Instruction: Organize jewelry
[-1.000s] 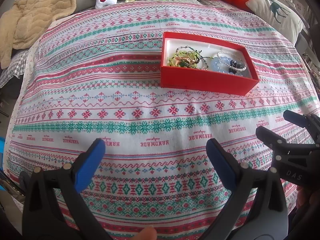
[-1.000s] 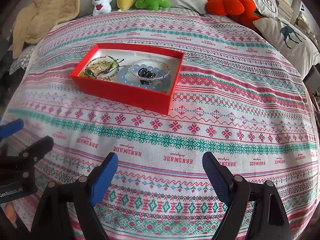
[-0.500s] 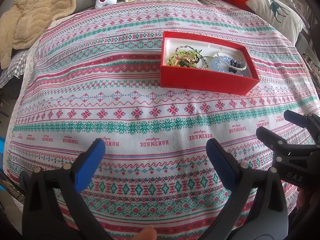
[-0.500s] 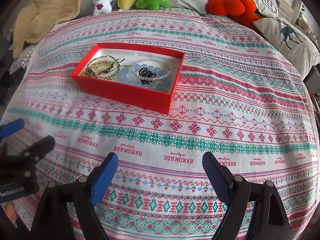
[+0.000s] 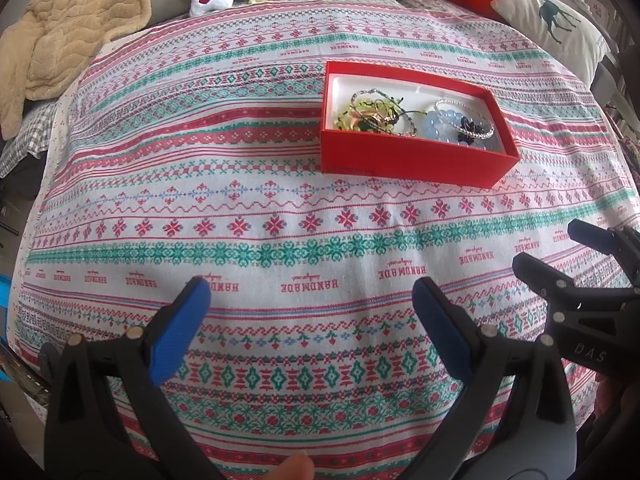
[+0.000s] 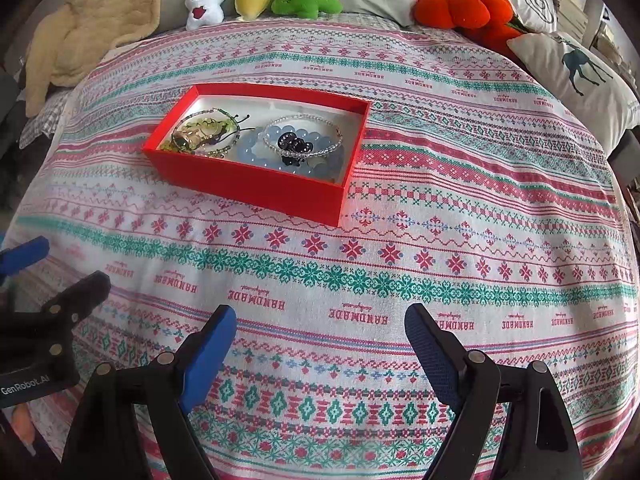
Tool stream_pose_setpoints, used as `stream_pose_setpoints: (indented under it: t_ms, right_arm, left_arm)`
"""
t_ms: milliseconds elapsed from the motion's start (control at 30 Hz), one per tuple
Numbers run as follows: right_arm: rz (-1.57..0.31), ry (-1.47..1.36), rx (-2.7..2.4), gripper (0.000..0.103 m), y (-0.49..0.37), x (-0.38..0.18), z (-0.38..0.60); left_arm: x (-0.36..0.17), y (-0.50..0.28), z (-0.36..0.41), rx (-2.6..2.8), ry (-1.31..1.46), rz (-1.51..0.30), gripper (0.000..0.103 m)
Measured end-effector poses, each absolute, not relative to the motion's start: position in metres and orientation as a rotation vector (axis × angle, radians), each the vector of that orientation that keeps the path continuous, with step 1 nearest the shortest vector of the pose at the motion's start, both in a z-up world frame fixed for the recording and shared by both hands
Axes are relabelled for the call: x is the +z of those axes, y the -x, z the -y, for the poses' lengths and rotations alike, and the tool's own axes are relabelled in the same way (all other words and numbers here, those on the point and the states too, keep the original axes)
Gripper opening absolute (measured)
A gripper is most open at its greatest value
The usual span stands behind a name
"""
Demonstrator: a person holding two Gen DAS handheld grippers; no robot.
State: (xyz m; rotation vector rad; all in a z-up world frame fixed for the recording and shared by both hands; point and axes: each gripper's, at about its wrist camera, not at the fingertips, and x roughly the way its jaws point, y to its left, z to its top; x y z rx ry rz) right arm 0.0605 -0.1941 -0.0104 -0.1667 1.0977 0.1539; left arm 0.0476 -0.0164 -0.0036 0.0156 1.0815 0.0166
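Left wrist view shows almost no change from a second ago: the left gripper (image 5: 310,294) stays spread and empty above the patterned bedspread (image 5: 240,184), and the red box (image 5: 412,158) with the jewelry lies well ahead. I judge that sorting has not begun or is finished. The right gripper (image 6: 316,322) is also spread, holding nothing. Only the right wrist view shows clearly the pale blue bead bracelet (image 6: 256,148), the clear bead bracelet (image 6: 304,120) and the dark piece (image 6: 294,144) on them.
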Motion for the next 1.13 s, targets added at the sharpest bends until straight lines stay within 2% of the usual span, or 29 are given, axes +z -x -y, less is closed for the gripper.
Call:
stream_pose_setpoints:
  t_ms: [1133]
  right_arm:
    - [-1.117, 0.136, 0.176, 0.087, -0.048, -0.014, 0.198]
  left_arm:
    - [-0.011, -0.032, 0.012, -0.025, 0.002, -1.122, 0.101]
